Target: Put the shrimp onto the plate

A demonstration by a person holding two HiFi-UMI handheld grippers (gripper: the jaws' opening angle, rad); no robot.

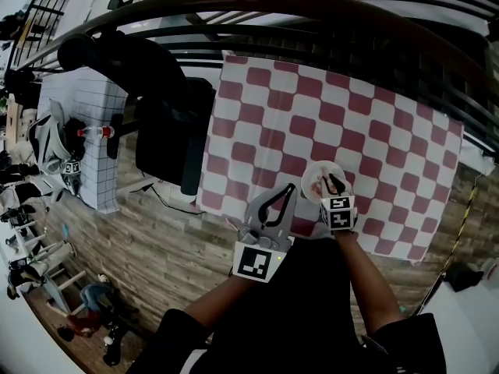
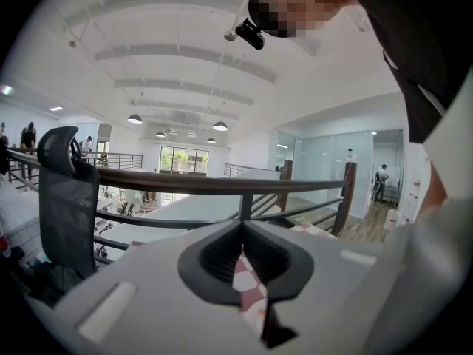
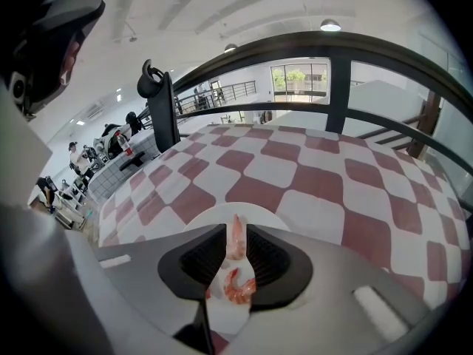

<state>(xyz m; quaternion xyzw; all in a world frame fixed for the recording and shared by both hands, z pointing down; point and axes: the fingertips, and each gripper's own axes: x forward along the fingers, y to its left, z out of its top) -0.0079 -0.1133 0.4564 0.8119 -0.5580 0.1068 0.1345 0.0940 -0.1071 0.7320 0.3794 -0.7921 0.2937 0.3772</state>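
While the left gripper [image 1: 285, 193] sits near the table edge with jaws together on nothing, the right gripper [image 1: 334, 181] hangs over the round white plate [image 1: 309, 177] on the red-and-white chequered tablecloth [image 1: 312, 115], pinching 1 pale pink shrimp [image 3: 236, 239] above a 2nd curled shrimp [image 3: 238, 287] lying there.

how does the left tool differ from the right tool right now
The left tool is shut and empty; the right tool is shut on a shrimp. The left tool hangs over bare checked cloth, the right tool over the white plate. Both are grey with black jaws.
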